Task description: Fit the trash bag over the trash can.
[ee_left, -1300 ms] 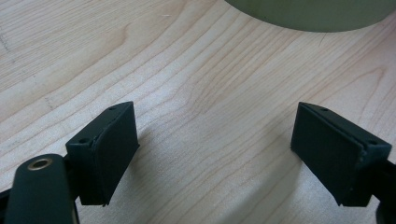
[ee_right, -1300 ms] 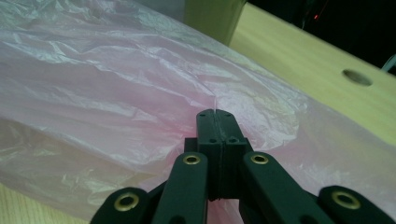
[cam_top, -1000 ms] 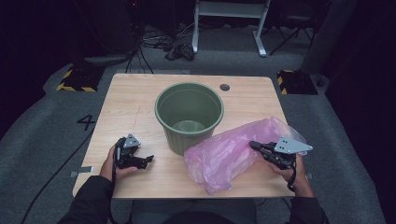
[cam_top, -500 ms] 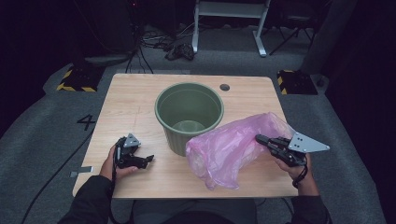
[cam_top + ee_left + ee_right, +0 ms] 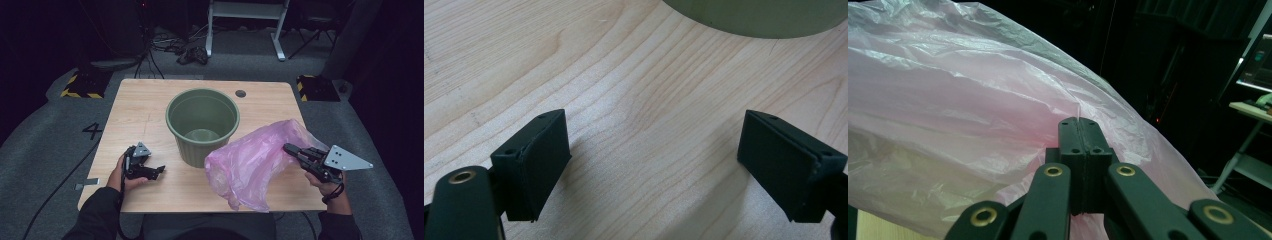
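A green plastic bucket stands upright in the middle of the wooden table; its lower wall shows at the top of the left gripper view. A crumpled pink plastic bag billows to the bucket's right, lifted partly off the table. My right gripper is shut on the bag's right edge, the film pinched between its closed jaws. My left gripper rests low on the table left of the bucket, its jaws open with bare wood between them.
A small dark round hole sits in the table behind the bucket. Dark carpet surrounds the table, with cables and a white metal stand at the back and black-and-yellow striped blocks at both far corners.
My right gripper has risen and drawn to the right with the bag's edge, lifting and stretching the pink bag. The left gripper has stayed put.
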Demonstrator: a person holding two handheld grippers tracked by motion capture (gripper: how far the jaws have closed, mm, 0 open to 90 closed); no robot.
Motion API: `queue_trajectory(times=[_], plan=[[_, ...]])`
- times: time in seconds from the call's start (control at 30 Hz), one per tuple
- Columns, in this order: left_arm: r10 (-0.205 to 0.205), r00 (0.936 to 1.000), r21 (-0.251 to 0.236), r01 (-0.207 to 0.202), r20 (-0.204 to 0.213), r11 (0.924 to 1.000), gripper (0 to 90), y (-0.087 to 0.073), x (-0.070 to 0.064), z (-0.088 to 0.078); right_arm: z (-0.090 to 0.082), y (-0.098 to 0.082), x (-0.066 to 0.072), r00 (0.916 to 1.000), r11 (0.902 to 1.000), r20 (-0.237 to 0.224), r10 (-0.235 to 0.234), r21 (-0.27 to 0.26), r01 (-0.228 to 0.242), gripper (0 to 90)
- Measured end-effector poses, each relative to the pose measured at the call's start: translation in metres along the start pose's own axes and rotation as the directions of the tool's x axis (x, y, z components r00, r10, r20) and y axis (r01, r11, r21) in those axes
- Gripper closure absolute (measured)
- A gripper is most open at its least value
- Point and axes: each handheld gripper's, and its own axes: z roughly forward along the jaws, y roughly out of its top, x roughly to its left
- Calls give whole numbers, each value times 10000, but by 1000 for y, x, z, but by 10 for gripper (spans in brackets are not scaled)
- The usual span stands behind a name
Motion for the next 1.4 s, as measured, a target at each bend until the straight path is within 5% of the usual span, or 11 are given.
queue_trajectory(times=[0.2, 0.63, 0.8, 0.87, 1.07, 1.4], plan=[[-40, 10000, -15, 40, 16, 10000, 132, 1, 0, 1, 5, 22, -7, 9996, 9995, 296, -5, -325, 15, 900], [-105, 9999, -31, 104, -103, 9999, 130, 1, 0, 1, 46, 60, -24, 9966, 9994, 753, -330, 130, 321, 900], [269, 9967, -77, -276, -765, 9996, 164, 3, -6, -2, 60, 69, -29, 9936, 9982, 1042, -438, 444, 393, 900], [374, 9984, -182, -382, -417, 9991, 161, 4, -7, -3, 67, 72, -31, 9925, 9977, 1139, -437, 568, 374, 900], [461, 9985, -961, -486, -283, 9942, 162, 12, -12, -17, 91, 76, -38, 9855, 9932, 1664, -329, 1154, 137, 900], [1077, 9942, -2759, -1049, -53, 9555, 169, 39, -30, -62, 122, 73, -43, 9726, 9787, 2285, -424, 2051, -55, 900]])
